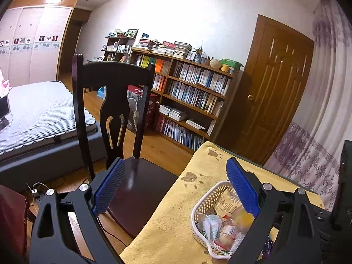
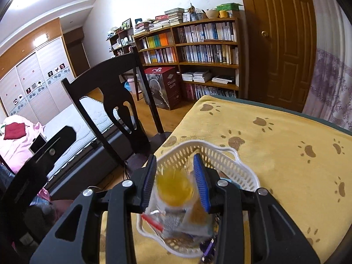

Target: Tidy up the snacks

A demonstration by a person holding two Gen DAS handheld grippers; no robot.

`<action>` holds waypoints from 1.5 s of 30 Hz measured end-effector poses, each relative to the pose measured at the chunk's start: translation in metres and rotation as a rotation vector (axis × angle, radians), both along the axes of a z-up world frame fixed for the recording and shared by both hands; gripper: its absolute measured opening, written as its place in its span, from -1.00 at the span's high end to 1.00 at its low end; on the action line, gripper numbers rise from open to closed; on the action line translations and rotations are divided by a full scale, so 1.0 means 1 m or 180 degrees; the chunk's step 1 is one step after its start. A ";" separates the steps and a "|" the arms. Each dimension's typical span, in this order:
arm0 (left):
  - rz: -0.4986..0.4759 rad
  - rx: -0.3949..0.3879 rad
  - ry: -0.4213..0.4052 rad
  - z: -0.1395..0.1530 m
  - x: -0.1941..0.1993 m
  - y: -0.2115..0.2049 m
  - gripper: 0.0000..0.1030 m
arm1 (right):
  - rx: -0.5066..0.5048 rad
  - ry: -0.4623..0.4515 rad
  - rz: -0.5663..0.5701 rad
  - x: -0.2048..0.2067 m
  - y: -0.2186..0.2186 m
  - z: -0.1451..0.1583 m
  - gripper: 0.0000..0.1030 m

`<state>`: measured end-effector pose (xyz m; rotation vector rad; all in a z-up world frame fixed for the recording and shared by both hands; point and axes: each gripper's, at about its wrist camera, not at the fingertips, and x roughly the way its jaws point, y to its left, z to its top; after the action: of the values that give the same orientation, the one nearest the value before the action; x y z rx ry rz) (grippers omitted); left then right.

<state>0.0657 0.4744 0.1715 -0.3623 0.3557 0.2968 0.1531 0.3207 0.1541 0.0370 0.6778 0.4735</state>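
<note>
A white perforated basket (image 2: pixel 220 151) stands on the yellow paw-print cloth (image 2: pixel 275 165) near the table's left edge. My right gripper (image 2: pixel 175 157) is shut on a clear packet with a round yellow snack (image 2: pixel 175 187), held just above the basket and blurred. In the left wrist view the same basket (image 1: pixel 204 200) holds several wrapped snacks (image 1: pixel 227 231), with the yellow snack (image 1: pixel 243 216) hovering over them. My left gripper (image 1: pixel 175 162) stands wide open and holds nothing, its left finger over the chair seat and its right finger over the basket.
A dark wooden chair (image 1: pixel 114 101) stands against the table's left edge, also in the right wrist view (image 2: pixel 105 96). A bed (image 1: pixel 39 114), a bookshelf (image 1: pixel 193 92) and a brown door (image 1: pixel 277 83) lie beyond. A small purple item (image 2: pixel 208 248) lies by the basket's near side.
</note>
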 end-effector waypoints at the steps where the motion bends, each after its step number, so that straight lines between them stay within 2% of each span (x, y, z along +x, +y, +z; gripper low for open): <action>1: 0.0001 -0.0010 -0.0004 0.000 0.000 0.001 -0.85 | 0.0010 0.0016 -0.0003 0.002 0.001 -0.001 0.22; 8: -0.0004 0.0020 -0.0019 0.002 -0.001 0.000 -0.85 | 0.0019 0.0044 -0.0124 -0.002 -0.013 -0.010 0.22; 13: -0.0028 0.0105 -0.0030 0.004 -0.002 -0.005 -0.92 | 0.0034 -0.0065 -0.0241 -0.021 -0.035 -0.007 0.19; 20: -0.0075 0.0334 -0.0074 0.012 -0.008 -0.021 -0.94 | 0.0153 -0.0124 -0.0433 -0.045 -0.074 -0.007 -0.10; 24: -0.0094 0.0423 -0.0113 0.017 -0.013 -0.029 -0.94 | 0.0208 -0.0083 -0.0537 -0.056 -0.093 -0.011 -0.35; 31: -0.0081 0.0595 -0.0172 0.027 -0.028 -0.046 -0.94 | 0.0362 -0.0069 -0.0621 -0.077 -0.121 -0.014 -0.45; 36: -0.0114 0.0869 -0.0135 0.030 -0.035 -0.065 -0.94 | 0.0336 -0.0195 -0.0652 -0.093 -0.127 -0.013 -0.57; 40: -0.0225 0.1198 -0.0046 0.027 -0.046 -0.083 -0.94 | 0.0227 -0.0297 -0.0621 -0.105 -0.123 -0.016 -0.68; 45: -0.0262 0.1474 -0.0021 0.025 -0.062 -0.095 -0.94 | 0.0058 -0.0410 -0.0594 -0.118 -0.112 -0.022 -0.82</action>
<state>0.0033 0.3789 0.1965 0.1061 0.2841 0.2879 0.0348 0.2091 0.1318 0.0857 0.5379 0.2998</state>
